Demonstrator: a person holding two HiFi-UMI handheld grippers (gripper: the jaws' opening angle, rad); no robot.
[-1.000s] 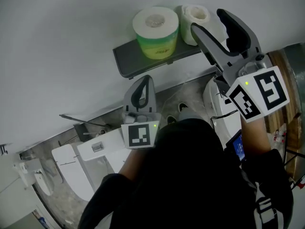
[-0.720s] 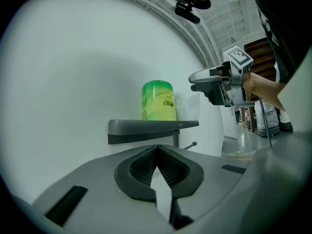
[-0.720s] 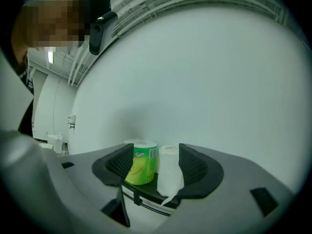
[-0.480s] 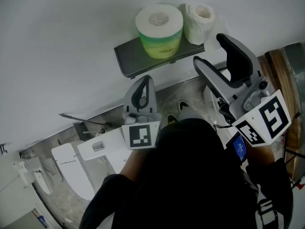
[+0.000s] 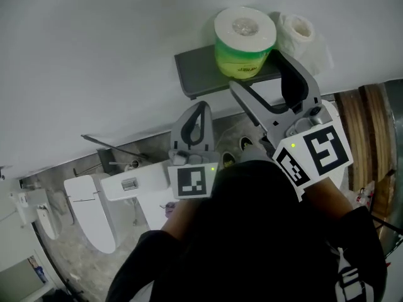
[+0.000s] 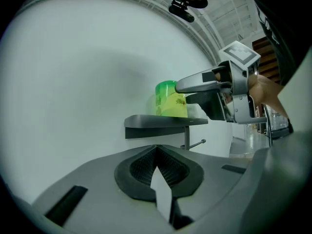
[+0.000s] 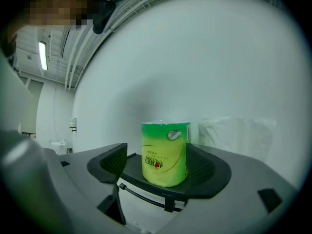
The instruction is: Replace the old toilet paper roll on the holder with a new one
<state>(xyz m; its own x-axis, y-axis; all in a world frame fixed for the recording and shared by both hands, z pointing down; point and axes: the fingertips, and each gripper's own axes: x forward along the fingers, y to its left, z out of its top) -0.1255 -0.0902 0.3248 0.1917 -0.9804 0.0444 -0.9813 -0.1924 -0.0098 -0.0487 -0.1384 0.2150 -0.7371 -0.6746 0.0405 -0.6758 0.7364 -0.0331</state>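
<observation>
R gripper [image 7: 163, 165]: jaws spread wide and have just been opening, w/ the green roll [image 7: 165, 152] upright btwn them at frame centre. A gap shows at the left pad. The right pad sits just beside the wrap, and neither presses on it.

Roll stands on the dark shelf [image 5: 196, 74], toward its right end, w/ the wall [image 5: 94, 55] close behind. A white roll [image 5: 296, 31] is just beside it, farther right, at upper right of the head view. A thin bar [image 7: 141, 194] runs under the shelf's front edge.

L gripper [image 6: 156, 150]: jaws pressed together, w/ what looks like a white scrap [image 6: 162, 194] pinched in the seam. In the head view it sits lower centre, below the shelf's edge and apart from it. Left of the shelf there is only bare wall, so that side is open.
</observation>
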